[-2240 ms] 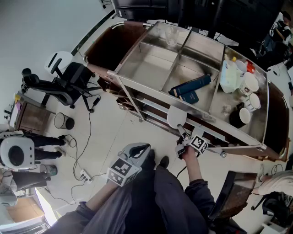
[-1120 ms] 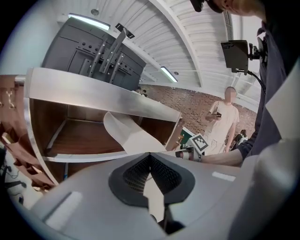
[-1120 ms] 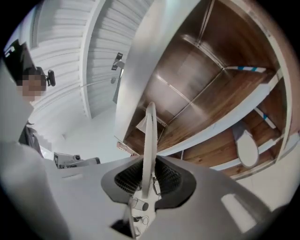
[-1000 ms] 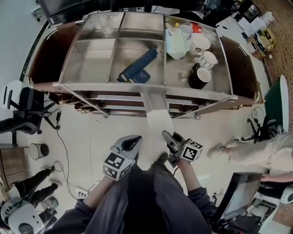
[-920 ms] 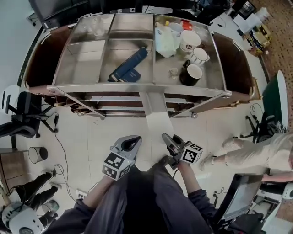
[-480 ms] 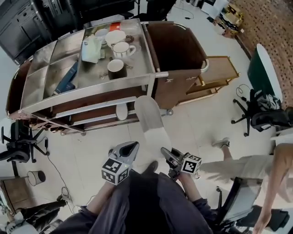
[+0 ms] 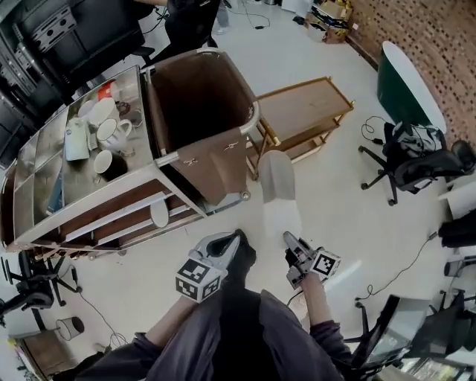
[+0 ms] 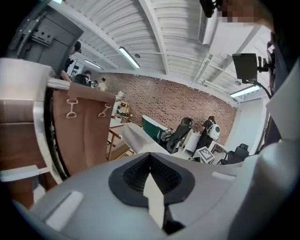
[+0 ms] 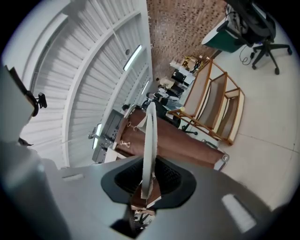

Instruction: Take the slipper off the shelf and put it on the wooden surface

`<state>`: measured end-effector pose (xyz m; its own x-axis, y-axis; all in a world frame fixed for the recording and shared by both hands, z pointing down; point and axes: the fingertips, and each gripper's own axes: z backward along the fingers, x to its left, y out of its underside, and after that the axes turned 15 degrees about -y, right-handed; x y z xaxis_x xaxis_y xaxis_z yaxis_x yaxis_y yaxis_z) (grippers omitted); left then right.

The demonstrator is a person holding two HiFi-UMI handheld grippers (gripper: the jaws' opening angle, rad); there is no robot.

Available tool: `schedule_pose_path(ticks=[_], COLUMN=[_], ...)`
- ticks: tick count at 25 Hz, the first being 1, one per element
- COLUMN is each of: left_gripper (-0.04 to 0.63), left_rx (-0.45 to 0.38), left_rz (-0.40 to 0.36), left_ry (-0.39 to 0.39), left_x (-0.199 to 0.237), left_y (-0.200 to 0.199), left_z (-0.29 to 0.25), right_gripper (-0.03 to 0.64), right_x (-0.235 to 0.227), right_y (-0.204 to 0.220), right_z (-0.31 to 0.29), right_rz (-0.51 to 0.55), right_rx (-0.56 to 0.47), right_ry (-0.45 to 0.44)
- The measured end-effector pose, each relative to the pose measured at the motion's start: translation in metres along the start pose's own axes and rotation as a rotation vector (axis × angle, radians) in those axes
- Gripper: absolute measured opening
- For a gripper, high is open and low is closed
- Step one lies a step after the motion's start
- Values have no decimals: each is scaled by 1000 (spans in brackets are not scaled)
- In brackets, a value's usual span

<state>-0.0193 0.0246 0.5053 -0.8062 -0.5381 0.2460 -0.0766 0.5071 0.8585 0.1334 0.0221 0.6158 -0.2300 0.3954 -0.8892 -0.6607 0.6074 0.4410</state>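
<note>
A pale grey slipper [image 7: 278, 192] sticks out ahead of my right gripper [image 7: 289, 241], which is shut on its heel end. In the right gripper view the slipper [image 9: 149, 136] shows edge-on between the pressed jaws. It hangs over the white floor, its toe close to a low wooden trolley [image 7: 301, 110] with a flat wooden top. The metal shelf [image 7: 89, 160] stands at the left, and a second pale slipper [image 7: 159, 214] lies on a lower level. My left gripper [image 7: 235, 238] is shut with nothing in it, beside the right one. Its own view shows the closed jaws and the slipper [image 8: 135, 138] to the right.
A brown bin-like cart [image 7: 195, 100] adjoins the shelf. Mugs [image 7: 111, 134] and a jug stand on the shelf top. An office chair [image 7: 416, 160] and a green-backed seat [image 7: 405, 85] stand at the right. Cables [image 7: 379, 132] trail on the floor. A person's legs [image 7: 195, 15] show at the top.
The view has swung right: the shelf has slid to the left and the wooden trolley has come in ahead. The slipper stays held in my right gripper, now clear of the shelf.
</note>
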Motion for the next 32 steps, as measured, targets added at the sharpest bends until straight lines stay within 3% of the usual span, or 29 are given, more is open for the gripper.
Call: schedule_pose_path(ticks=[5, 10, 13, 22, 27, 32], left_gripper=[15, 15, 15, 15, 15, 15], left_rx=[20, -3, 2, -3, -18, -11], left_rz=[4, -36, -15, 104, 166, 217], left_ry=[6, -20, -56, -269, -387, -494], left_x=[-5, -15, -16, -10, -29, -38], left_y=[-37, -81, -99, -149, -174, -186], left_z=[-94, -167, -199, -300, -356, -363], right_gripper=[63, 63, 63, 63, 66, 81], right_x=[-47, -87, -110, -219, -296, -346], right_y=[-99, -187, -229, -335, -375, -397], right_z=[-17, -33, -45, -92, -131, -168], right_rz=[-15, 11, -47, -149, -172, -173], right_rx=[-12, 75, 93, 230, 395, 401], right_ry=[19, 5, -7, -44, 38, 83])
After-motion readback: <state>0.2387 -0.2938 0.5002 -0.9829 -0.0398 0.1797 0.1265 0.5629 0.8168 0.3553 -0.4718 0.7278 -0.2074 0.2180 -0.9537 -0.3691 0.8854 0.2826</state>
